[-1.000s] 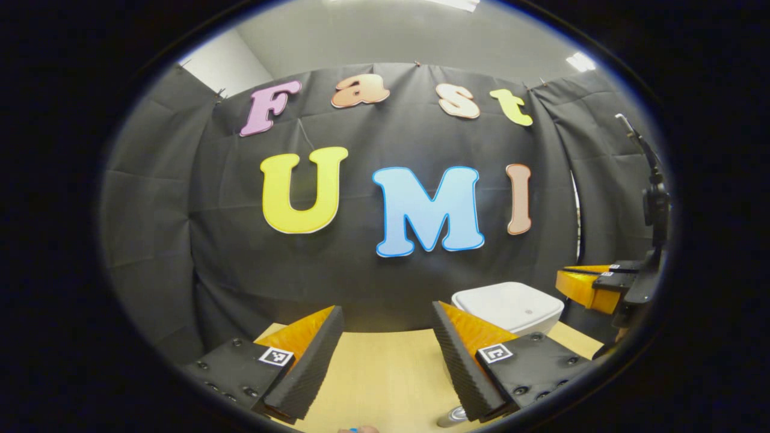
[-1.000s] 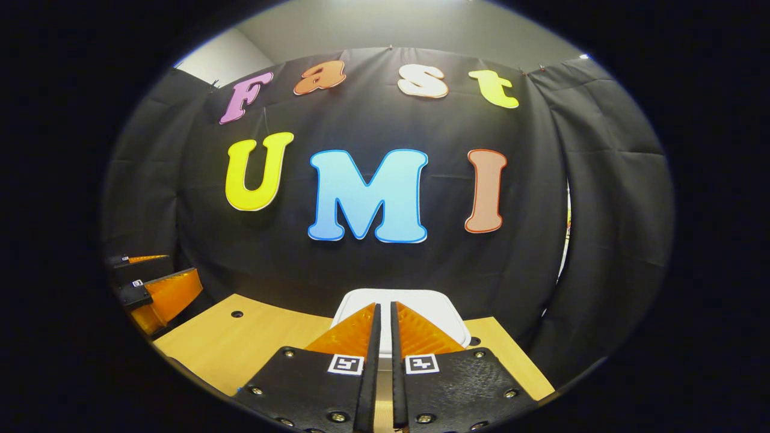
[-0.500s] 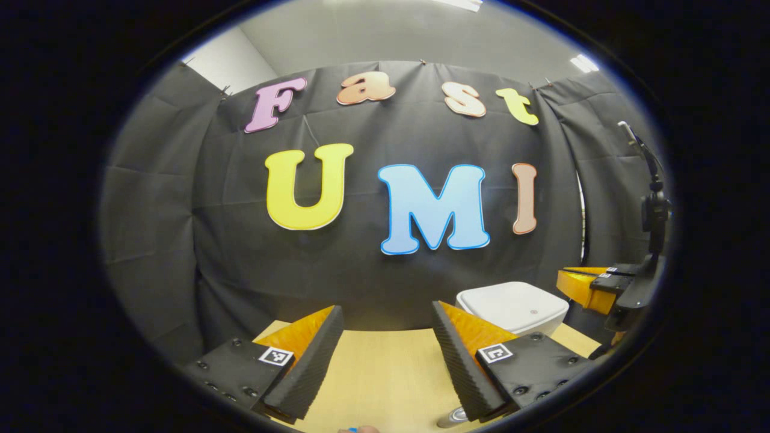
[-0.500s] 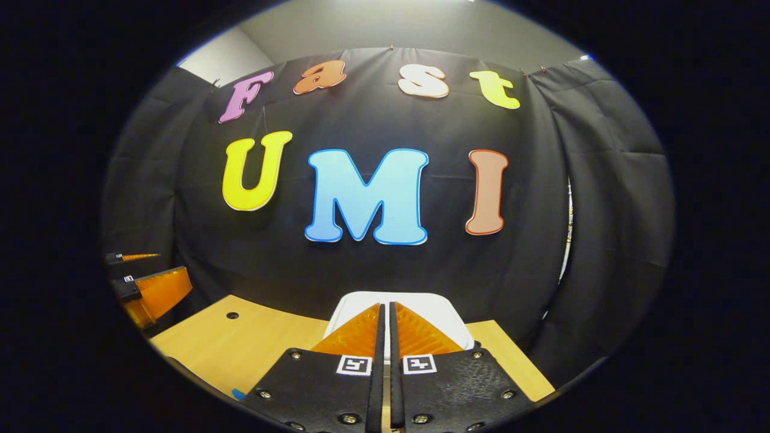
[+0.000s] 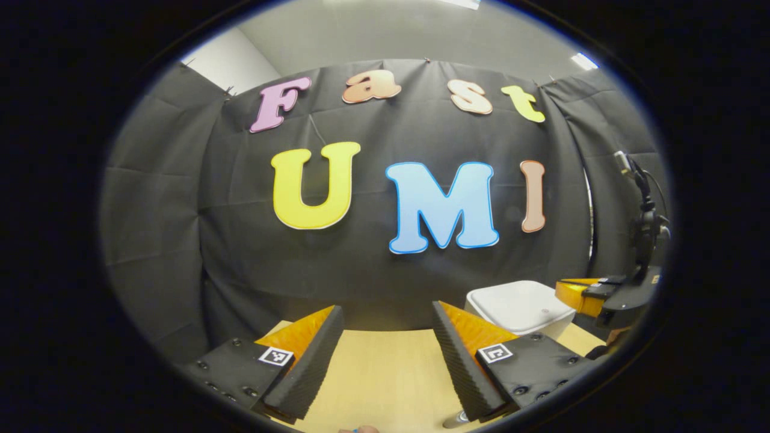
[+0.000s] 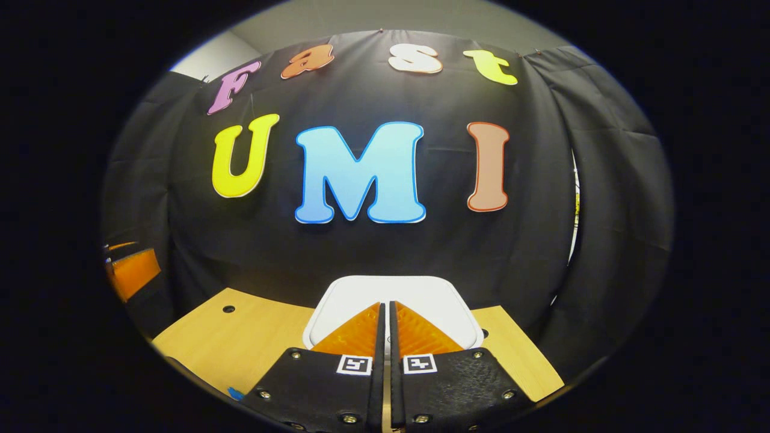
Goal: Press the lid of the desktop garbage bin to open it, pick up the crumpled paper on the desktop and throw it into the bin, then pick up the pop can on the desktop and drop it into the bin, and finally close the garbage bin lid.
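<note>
The white bin (image 6: 391, 291) stands with its lid down at the far edge of the wooden table (image 6: 240, 337). My right gripper (image 6: 385, 304) is shut and empty, its tips over the near part of the lid; I cannot tell whether they touch it. From the left gripper view the bin (image 5: 520, 307) is at the right, with the right gripper (image 5: 580, 294) beside its far right edge. My left gripper (image 5: 387, 308) hangs open above bare table. A silvery round rim, likely the pop can (image 5: 455, 419), peeks out under its right finger.
The black cloth wall closes off the table just behind the bin. A small hole (image 6: 228, 309) and a blue mark (image 6: 234, 394) lie on the tabletop to the left. The left gripper (image 6: 129, 270) is at the far left edge of the right gripper view.
My right gripper has moved forward and down toward the bin, whose lid now looks larger under its tips. The left gripper has barely shifted and stays open.
</note>
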`<state>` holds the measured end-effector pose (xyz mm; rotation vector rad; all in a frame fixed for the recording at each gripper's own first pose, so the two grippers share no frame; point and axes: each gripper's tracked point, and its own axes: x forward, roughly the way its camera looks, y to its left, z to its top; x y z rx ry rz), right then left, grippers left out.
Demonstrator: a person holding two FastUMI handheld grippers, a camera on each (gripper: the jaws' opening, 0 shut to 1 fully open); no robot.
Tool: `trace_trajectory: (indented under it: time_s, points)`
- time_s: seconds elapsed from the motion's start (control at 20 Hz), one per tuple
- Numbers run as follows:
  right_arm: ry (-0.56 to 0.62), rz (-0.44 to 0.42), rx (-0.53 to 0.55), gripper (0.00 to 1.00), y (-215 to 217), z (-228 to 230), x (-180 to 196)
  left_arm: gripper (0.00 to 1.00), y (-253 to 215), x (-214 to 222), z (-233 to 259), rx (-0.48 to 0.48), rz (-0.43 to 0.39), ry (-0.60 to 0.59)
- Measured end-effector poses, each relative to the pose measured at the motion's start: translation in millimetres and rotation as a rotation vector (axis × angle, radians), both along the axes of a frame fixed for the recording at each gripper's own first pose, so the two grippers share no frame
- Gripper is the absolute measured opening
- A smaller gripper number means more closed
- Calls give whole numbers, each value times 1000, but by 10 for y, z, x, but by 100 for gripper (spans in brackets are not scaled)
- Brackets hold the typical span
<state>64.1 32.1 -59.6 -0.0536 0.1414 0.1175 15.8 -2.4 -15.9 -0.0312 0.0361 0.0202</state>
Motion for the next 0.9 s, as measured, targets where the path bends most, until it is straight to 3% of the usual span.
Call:
trace_trajectory:
  time_s: [0.45, 0.9]
  points:
    - [53, 5, -29, 5, -55, -343, 197, 96, 17, 0, -45, -1, 16, 7]
    - [52, 3, 8, 5, -73, -466, 246, 96, 30, 13, -89, -4, 19, 16]
